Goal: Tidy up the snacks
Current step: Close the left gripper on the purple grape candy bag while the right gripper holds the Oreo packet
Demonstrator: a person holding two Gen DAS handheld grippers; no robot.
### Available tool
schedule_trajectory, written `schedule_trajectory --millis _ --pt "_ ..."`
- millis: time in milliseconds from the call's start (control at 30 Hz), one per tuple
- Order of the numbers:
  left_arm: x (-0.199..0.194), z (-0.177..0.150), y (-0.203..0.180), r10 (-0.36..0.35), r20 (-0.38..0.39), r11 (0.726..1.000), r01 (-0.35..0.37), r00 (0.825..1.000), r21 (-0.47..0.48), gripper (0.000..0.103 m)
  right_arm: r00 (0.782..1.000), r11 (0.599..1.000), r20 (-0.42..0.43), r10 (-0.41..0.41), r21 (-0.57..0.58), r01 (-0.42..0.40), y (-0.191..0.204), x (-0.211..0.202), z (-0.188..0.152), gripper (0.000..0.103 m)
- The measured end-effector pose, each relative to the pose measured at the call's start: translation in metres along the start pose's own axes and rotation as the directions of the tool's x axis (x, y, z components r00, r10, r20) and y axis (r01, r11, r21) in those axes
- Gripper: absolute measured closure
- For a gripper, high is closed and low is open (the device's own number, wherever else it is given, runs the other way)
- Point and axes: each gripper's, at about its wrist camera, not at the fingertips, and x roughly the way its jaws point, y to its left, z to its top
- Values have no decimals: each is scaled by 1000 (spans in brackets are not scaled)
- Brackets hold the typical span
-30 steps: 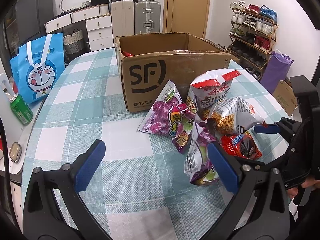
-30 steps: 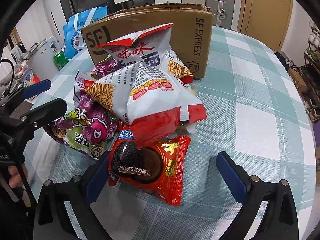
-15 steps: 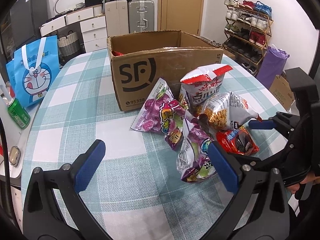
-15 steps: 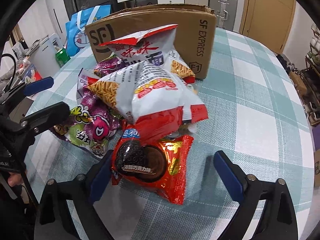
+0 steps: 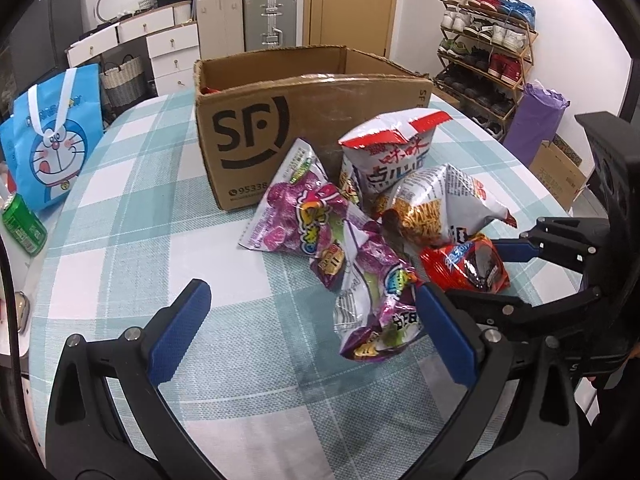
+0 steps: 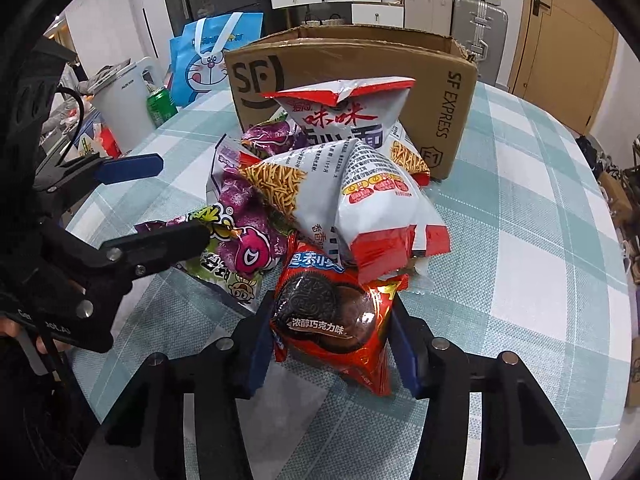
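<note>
The box [image 5: 312, 120] shows only a red scrap over its near wall in the left view; the rest of its inside is hidden. In the right view, the noodle bag [image 6: 352, 200] covers the top of the cookie pack [image 6: 332, 312] and most of the purple bags [image 6: 240, 232]. Behind it, the lower half of the second noodle bag [image 6: 344, 116] is hidden. The can [image 5: 22, 226] has print too small to read.

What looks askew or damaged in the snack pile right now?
No damage or spill shows. The noodle bag lies tilted across the red cookie pack, overlapping its top while the right claw grips it. Lifting may drag that bag.
</note>
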Motion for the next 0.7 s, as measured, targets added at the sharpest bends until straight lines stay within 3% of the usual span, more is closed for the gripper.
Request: schedule_trajectory --millis 267,400,633,700 --pt "13 -3 -5 -72 -13 997 72 997 -20 3 1000 1000 -20 -17 -5 17 -8 1 -1 51" --pt "22 -6 -12 -100 -36 995 99 994 -14 17 1000 1000 -23 -16 -2 16 -12 1 -2 51" --pt "33 -8 -15 -152 -50 988 151 987 -41 34 1000 1000 -24 -16 -2 16 -14 1 -2 51" --pt "33 -10 -14 -188 -50 981 185 981 -53 49 1000 1000 -23 -15 -2 15 -15 1 -2 51"
